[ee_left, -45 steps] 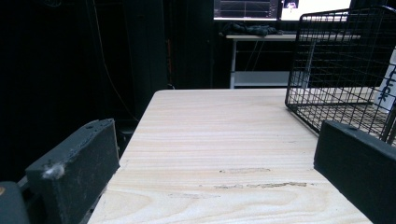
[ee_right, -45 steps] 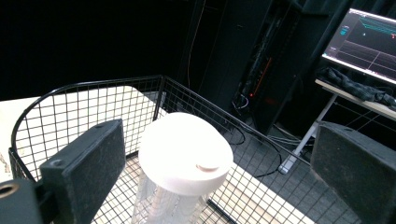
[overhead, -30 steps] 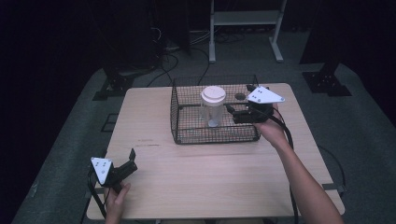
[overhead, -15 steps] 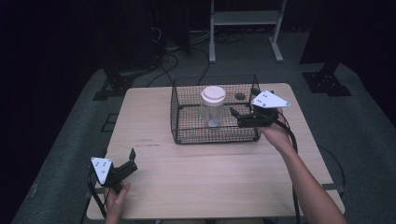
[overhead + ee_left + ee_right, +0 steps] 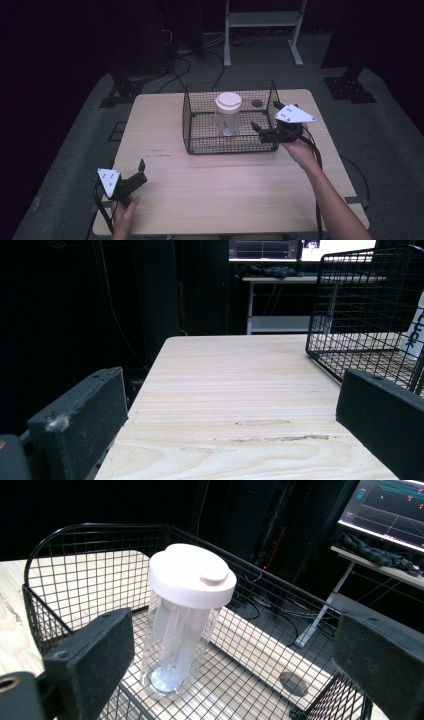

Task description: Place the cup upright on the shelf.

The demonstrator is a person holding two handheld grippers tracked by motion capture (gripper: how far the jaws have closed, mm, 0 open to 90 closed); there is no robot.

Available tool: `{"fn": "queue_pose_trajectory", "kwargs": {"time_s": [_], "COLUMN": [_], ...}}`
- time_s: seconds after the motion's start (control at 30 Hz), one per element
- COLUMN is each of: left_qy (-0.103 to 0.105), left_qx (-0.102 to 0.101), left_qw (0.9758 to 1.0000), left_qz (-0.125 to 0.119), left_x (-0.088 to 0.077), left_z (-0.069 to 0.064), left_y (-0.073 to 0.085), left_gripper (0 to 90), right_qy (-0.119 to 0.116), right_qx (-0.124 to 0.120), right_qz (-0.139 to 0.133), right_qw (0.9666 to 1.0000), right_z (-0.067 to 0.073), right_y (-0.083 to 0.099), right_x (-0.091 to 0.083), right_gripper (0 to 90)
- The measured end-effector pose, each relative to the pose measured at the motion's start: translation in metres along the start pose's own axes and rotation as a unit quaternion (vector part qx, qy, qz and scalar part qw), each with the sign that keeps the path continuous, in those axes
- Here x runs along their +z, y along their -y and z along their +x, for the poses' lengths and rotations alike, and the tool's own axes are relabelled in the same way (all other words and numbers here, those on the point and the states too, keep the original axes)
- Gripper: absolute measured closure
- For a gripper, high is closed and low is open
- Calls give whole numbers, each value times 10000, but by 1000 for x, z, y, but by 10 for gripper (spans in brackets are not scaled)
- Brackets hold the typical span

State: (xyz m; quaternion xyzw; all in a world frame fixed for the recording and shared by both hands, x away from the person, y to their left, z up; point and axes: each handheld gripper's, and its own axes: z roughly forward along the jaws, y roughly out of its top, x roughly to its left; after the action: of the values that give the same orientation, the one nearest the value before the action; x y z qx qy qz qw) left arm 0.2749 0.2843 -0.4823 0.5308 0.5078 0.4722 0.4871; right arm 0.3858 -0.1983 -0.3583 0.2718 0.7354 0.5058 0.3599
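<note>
The right tongs point(image 5: 263, 123) are seen in the high view at the right-hand edge of the wire basket point(image 5: 200, 135), held above its rim by the person's right hand point(image 5: 298, 148), with the jaws pointed inward toward the clear jar point(image 5: 228, 120). The jaws are spread wide and nothing is gripped between them. In the right gripper view the two black jaws stand far apart at the bottom corners, and the clear jar point(image 5: 180, 635) is framed between them but farther off, untouched by either.

The jar stands upright on the mesh floor of the wire basket point(image 5: 65, 580), near the middle and toward the far wall in the high view. It is closed by a white lid point(image 5: 191, 575) with a small round raised button on top. Something pale is seen inside the jar, but what it is cannot be told.

The left tongs point(image 5: 140, 172) are held low near the front left corner of the surface point(image 5: 225, 190), well apart from the basket. Their jaws are also open wide and empty; in the left gripper view bare wood of the surface point(image 5: 240, 390) lies between them, and a corner of the wire basket point(image 5: 370, 305) is seen at the upper right.

A round hole point(image 5: 257, 103) in the surface is seen just behind the basket.
</note>
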Motion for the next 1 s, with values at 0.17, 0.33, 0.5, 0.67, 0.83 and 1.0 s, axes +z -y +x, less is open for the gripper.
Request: {"fn": "queue_pose_trajectory", "kwargs": {"time_s": [0.17, 0.33, 0.5, 0.67, 0.83, 1.0], "left_qy": [2, -1, -4, -7, -14, -16], "left_qx": [10, 12, 15, 10, 18, 21], "left_qw": [10000, 10000, 10000, 10000, 10000, 10000], "left_qz": [0, -1, 1, 0, 6, 11], "left_x": [0, 0, 0, 0, 0, 0], "left_z": [0, 0, 0, 0, 0, 0], "left_y": [0, 0, 0, 0, 0, 0], "left_gripper": [0, 0, 0, 0, 0, 0], "right_qy": [-14, -2, -7, -26, -28, -24], "right_qx": [15, -38, -22, 6, -13, -19], "right_qz": [-9, 2, -9, 39, 52, 49], "right_qw": [10000, 10000, 10000, 10000, 10000, 10000], "right_z": [2, 4, 6, 7, 9, 11], "right_y": [4, 8, 14, 21, 28, 34], "right_x": [-6, -12, -18, -24, -32, -40], "right_gripper": [27, 27, 27, 27, 27, 27]}}
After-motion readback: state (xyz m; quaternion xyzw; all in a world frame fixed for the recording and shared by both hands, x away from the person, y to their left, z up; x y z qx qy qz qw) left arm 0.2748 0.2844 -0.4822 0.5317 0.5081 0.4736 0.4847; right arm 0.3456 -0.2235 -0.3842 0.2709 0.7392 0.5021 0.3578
